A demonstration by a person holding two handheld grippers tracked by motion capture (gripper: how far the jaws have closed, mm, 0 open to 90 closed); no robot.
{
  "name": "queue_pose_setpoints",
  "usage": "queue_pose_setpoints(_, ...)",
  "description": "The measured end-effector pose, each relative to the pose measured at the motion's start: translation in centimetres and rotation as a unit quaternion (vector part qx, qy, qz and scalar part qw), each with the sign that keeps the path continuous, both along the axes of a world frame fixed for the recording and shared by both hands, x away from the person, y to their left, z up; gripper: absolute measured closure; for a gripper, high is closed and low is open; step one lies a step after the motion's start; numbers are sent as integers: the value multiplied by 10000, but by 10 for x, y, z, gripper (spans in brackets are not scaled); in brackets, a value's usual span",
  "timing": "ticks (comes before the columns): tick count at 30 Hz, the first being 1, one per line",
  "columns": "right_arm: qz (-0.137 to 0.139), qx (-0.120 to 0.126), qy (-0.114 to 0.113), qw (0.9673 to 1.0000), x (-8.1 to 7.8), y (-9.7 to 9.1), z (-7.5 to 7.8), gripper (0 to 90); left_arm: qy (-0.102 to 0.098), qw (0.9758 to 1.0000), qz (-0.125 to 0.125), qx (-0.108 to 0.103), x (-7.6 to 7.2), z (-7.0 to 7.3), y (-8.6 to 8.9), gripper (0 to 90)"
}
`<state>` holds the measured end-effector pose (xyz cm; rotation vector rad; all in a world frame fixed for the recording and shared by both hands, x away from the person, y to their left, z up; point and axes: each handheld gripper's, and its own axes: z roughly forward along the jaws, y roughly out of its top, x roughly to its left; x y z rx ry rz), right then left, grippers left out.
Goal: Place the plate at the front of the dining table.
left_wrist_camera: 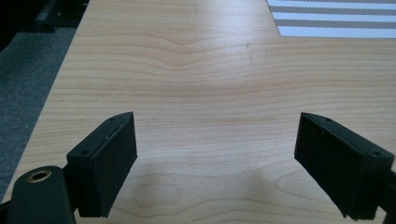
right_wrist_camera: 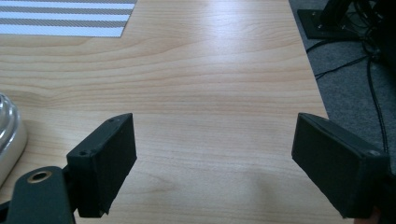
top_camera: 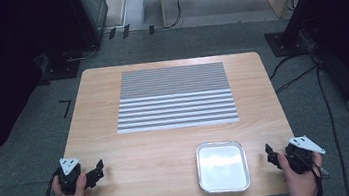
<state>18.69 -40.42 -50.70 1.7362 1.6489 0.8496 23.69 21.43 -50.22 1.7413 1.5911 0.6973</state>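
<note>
Though both grippers, left [top_camera: 96, 172] and right [top_camera: 270, 154], gape empty, the near tray [top_camera: 222, 166] looks light, stiff, slippery, best pinched at its rim.

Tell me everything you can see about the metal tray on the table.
The tray is a shallow, shiny, silver-coloured rectangle with rounded corners and a raised, rolled rim. It looks like metal and holds nothing. It lies flat on the wooden table, near the front edge and right of centre, below the striped mat and apart from it. Nothing else touches it. Its curved edge shows in the right gripper view.
</note>
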Motion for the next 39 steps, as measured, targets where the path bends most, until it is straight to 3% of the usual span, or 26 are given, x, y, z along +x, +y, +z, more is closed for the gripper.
queue_pose_setpoints(19, 298, 200, -131, 9993, -6, 17, 9, 131, -67, 9987, -498, -82, -8, 3, -41, 131)
queue_pose_setpoints(31, 526, 300, -177, 9980, -8, 32, 13, 126, -35, 9969, -781, -126, -14, 1, -67, 131)
queue_pose_setpoints(39, 532, 355, -226, 9977, -12, 39, 16, 127, -40, 9954, -944, -145, -18, -1, -88, 131)
